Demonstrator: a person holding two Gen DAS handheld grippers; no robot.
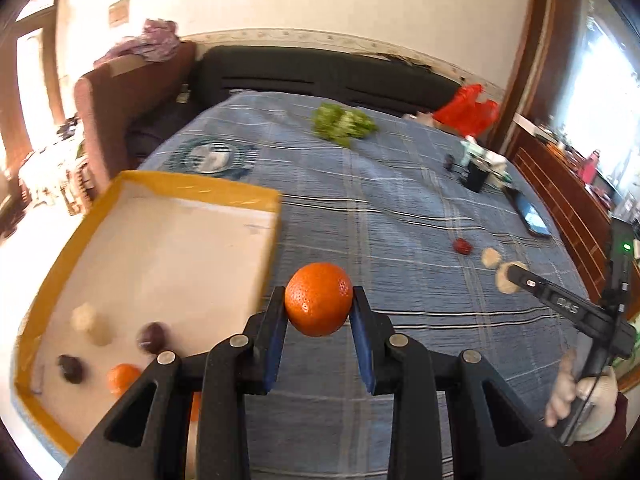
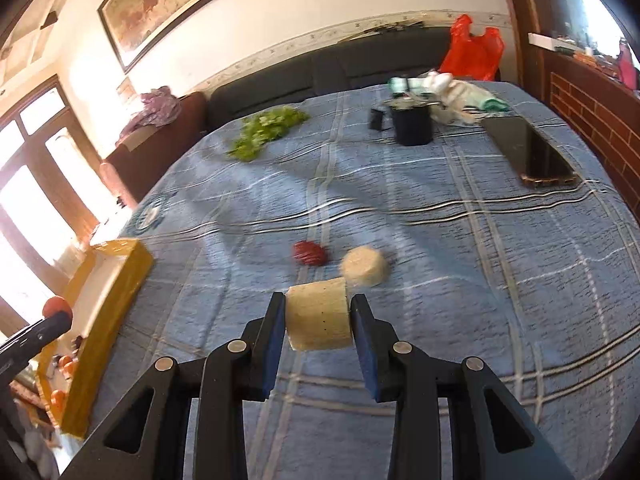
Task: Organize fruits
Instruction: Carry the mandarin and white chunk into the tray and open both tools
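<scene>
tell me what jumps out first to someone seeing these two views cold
The bright round orange pinched in the left gripper stands out first, held above the blue plaid cloth just right of the yellow-rimmed cardboard box. Next is the pale cream cylinder-shaped piece clamped in the right gripper, with a small dark red fruit lying on the cloth just beyond it.

We see strong daylight pouring in from the windows at nine o'clock in both views, blown out to white there. In the left wrist view a second window glares at two o'clock. The bedspread is evenly lit, with soft shadows falling across its middle. Motion blur smears the yellow box and the greens, while the orange stays sharp. Fisheye bending curves straight lines, and the corners go black.
</scene>
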